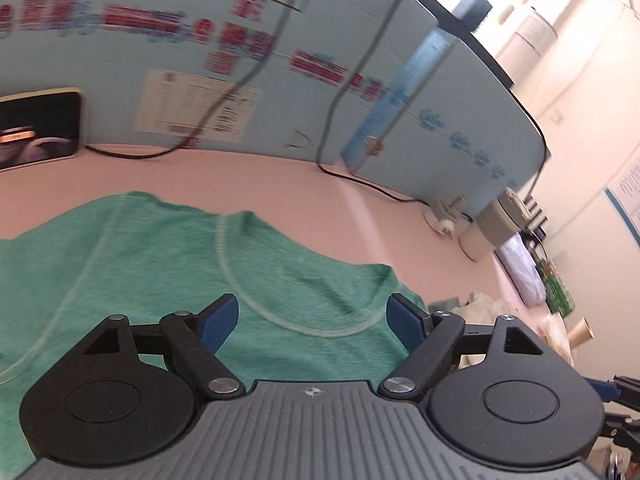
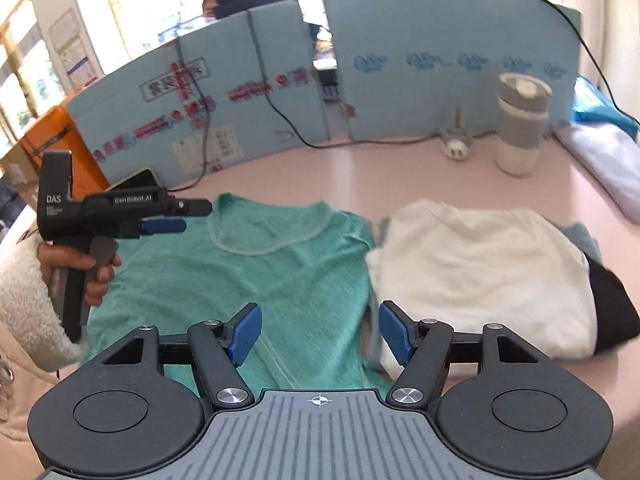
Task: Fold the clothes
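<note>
Right wrist view: green knit T-shirt (image 2: 256, 272) lies flat on pink tabletop (image 2: 380, 168), beside folded white garment (image 2: 480, 272). Right gripper (image 2: 320, 334) spread, empty, above shirt hem. Left gripper (image 1: 312, 322) spread, empty, over the collar.

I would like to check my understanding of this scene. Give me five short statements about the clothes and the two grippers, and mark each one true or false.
1. The green shirt lies spread on the pink table. True.
2. The right gripper is shut on the green shirt. False: its jaws stand open above the cloth.
3. A white garment lies to the right of the green shirt. True.
4. The left gripper holds the white garment. False: it is open, over the green shirt near the neckline.
5. The tumbler lies on its side. False: it stands upright near the blue partition.
</note>
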`<state>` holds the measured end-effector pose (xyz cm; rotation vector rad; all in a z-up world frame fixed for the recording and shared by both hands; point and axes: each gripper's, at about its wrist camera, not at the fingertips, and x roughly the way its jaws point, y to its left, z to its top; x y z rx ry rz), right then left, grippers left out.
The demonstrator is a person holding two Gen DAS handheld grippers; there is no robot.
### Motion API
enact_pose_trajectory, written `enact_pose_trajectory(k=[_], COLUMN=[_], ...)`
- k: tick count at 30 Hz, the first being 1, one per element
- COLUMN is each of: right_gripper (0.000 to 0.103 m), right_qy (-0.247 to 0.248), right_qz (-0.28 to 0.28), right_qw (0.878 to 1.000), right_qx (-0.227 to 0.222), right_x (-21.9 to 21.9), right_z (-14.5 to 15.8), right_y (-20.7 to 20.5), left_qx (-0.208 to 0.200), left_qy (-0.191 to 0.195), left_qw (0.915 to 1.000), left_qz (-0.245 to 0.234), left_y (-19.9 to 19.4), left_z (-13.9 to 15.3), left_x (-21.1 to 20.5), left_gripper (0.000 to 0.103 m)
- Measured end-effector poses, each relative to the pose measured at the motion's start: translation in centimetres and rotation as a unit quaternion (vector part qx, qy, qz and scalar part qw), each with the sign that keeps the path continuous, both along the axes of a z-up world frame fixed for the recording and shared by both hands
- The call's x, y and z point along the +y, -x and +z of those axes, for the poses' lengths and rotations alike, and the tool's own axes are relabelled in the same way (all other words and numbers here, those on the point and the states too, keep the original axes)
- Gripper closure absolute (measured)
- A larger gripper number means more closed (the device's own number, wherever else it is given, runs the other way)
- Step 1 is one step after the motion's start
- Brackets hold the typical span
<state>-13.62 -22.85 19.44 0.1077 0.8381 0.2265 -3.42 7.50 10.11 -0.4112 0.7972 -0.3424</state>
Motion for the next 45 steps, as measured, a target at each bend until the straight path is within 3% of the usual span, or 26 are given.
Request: enact_pose_trajectory(k=[6,10,14,18,22,28,32,34,36,38,42,45], right_gripper=[0.027,0.024,0.019,0.015,0.015,0.015,0.015,0.015,0.015,0.015,0.015,0.015], right_qy=[0.012,0.018,0.023,0.041,0.057,0.058,0.104,0.115,0.108,0.098,0.091,0.086], right_qz=[0.124,0.184,0.211,0.214,0.218,0.224,0.219,0.208,0.199,0.184,0.155,0.136], right_qw=[0.991,0.979,0.970,0.972,0.972,0.970,0.960,0.958,0.958,0.960,0.964,0.969], right_qx=[-0.054,-0.088,-0.116,-0.093,-0.061,0.068,0.140,0.163,0.176,0.187,0.194,0.187], right_x=[6.2,10.1,13.7,17.2,20.3,22.4,22.8,22.3,21.6,20.6,18.9,17.6], right_z=[2.7,4.1,5.1,3.7,1.8,-4.6,-9.1,-10.6,-11.2,-11.6,-11.7,-11.1], right_y=[-3.4,-5.8,-8.0,-10.7,-13.3,-16.0,-16.5,-16.4,-16.3,-16.3,-16.7,-16.8], left_qx=[0.002,0.017,0.023,0.029,0.042,0.069,0.076,0.074,0.082,0.093,0.060,-0.002], left_qy=[-0.008,0.001,0.015,0.049,0.082,0.085,0.078,0.073,0.082,0.091,0.090,0.080], left_qw=[0.9916,0.9760,0.9623,0.9549,0.9539,0.9549,0.9526,0.9535,0.9532,0.9496,0.9508,0.9680], left_qz=[0.129,0.217,0.271,0.291,0.286,0.276,0.284,0.283,0.279,0.285,0.290,0.238], left_y=[5.0,8.3,10.4,10.8,9.4,6.4,5.1,4.5,3.8,3.3,3.3,3.1], left_z=[0.1,-1.1,-2.0,-3.0,-4.1,-6.2,-7.2,-7.3,-7.8,-8.4,-7.8,-5.7], left_x=[8.2,13.4,16.6,18.2,18.2,16.7,15.7,15.3,15.4,15.4,14.9,13.8], left_gripper=[0.016,0.016,0.016,0.016,0.016,0.018,0.020,0.033,0.075,0.090,0.096,0.096])
